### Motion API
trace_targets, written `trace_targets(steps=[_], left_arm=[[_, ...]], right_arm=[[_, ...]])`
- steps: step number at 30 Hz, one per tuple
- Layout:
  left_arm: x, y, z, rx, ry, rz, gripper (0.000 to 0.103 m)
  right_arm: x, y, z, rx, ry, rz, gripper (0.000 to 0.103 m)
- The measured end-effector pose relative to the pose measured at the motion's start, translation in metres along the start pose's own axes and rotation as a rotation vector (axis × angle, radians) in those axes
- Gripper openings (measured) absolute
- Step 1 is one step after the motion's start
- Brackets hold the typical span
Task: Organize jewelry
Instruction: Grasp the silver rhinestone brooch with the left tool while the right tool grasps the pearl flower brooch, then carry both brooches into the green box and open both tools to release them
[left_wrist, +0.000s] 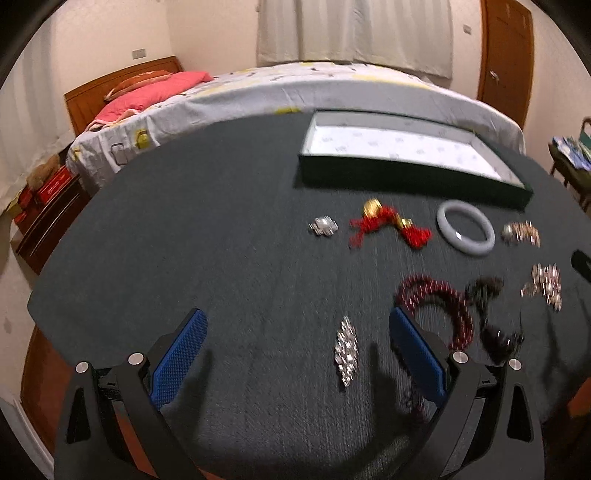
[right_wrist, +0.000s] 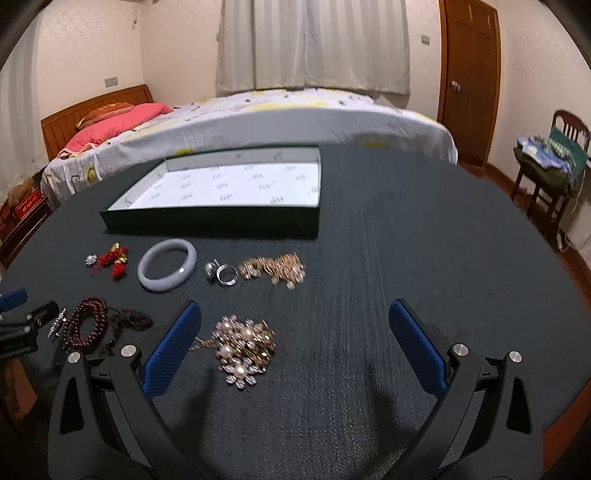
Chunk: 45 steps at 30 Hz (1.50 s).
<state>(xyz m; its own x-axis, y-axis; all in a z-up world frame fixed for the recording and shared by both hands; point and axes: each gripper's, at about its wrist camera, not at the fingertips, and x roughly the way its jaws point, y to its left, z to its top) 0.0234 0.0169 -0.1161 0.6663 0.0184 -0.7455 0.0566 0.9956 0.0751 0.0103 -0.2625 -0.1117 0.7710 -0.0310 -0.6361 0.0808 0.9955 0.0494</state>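
Jewelry lies spread on a dark table mat (left_wrist: 221, 240). My left gripper (left_wrist: 297, 325) is open, and a silver crystal brooch (left_wrist: 346, 350) lies between its fingers. A dark red bead bracelet (left_wrist: 439, 299) touches its right finger. Farther off lie a small silver piece (left_wrist: 323, 225), a red knot charm (left_wrist: 388, 225) and a grey bangle (left_wrist: 466, 232). My right gripper (right_wrist: 295, 317) is open above the mat, with a pearl and crystal necklace (right_wrist: 245, 345) beside its left finger. The grey bangle (right_wrist: 167, 264), a silver ring (right_wrist: 226, 275) and a gold chain pile (right_wrist: 275, 268) lie beyond. An open green box (right_wrist: 221, 218) holds nothing.
A bed (right_wrist: 258, 118) with a pink pillow runs behind the table. A wooden door (right_wrist: 469, 74) and a chair (right_wrist: 550, 162) with cloth stand at the right. Bare mat (right_wrist: 424, 240) stretches to the right of the jewelry. The left gripper (right_wrist: 14, 325) shows at the left edge.
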Motion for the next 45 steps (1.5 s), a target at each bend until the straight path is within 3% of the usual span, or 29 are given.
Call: trace_targets(steps=[7, 9, 10, 11, 24, 29, 34, 36, 43, 45], left_arm=[[0.009, 0.001, -0.007, -0.003, 0.042, -0.005, 0.095], [0.009, 0.001, -0.009, -0.005, 0.048, -0.015, 0.082], [0.010, 0.003, -0.008, -0.013, 0.045, -0.049, 0.070], [0.011, 0.007, -0.007, -0.026, 0.045, -0.075, 0.065], [0.010, 0.004, -0.006, -0.009, 0.037, -0.079, 0.054], [0.007, -0.005, -0.006, 0.038, 0.036, -0.087, 0.031], [0.005, -0.011, -0.006, 0.071, 0.034, -0.100, 0.018], [0.005, -0.010, -0.006, 0.066, 0.033, -0.102, 0.016], [0.009, -0.002, -0.002, 0.039, 0.031, -0.075, 0.014], [0.010, 0.000, 0.000, 0.031, 0.030, -0.065, 0.014]], right_arm=[[0.009, -0.001, -0.006, 0.008, 0.042, 0.020, 0.093], [0.009, 0.000, -0.007, 0.004, 0.052, 0.030, 0.083], [0.010, 0.001, -0.008, 0.004, 0.060, 0.038, 0.082], [0.010, 0.002, -0.008, 0.003, 0.063, 0.040, 0.081], [0.008, 0.007, -0.009, -0.019, 0.064, 0.066, 0.076], [0.008, 0.007, -0.008, -0.018, 0.063, 0.067, 0.076], [0.010, 0.008, -0.008, -0.023, 0.072, 0.069, 0.075], [0.013, 0.010, -0.009, -0.031, 0.078, 0.070, 0.070], [0.028, 0.023, -0.012, -0.082, 0.114, 0.071, 0.070], [0.029, 0.027, -0.014, -0.116, 0.108, 0.049, 0.061]])
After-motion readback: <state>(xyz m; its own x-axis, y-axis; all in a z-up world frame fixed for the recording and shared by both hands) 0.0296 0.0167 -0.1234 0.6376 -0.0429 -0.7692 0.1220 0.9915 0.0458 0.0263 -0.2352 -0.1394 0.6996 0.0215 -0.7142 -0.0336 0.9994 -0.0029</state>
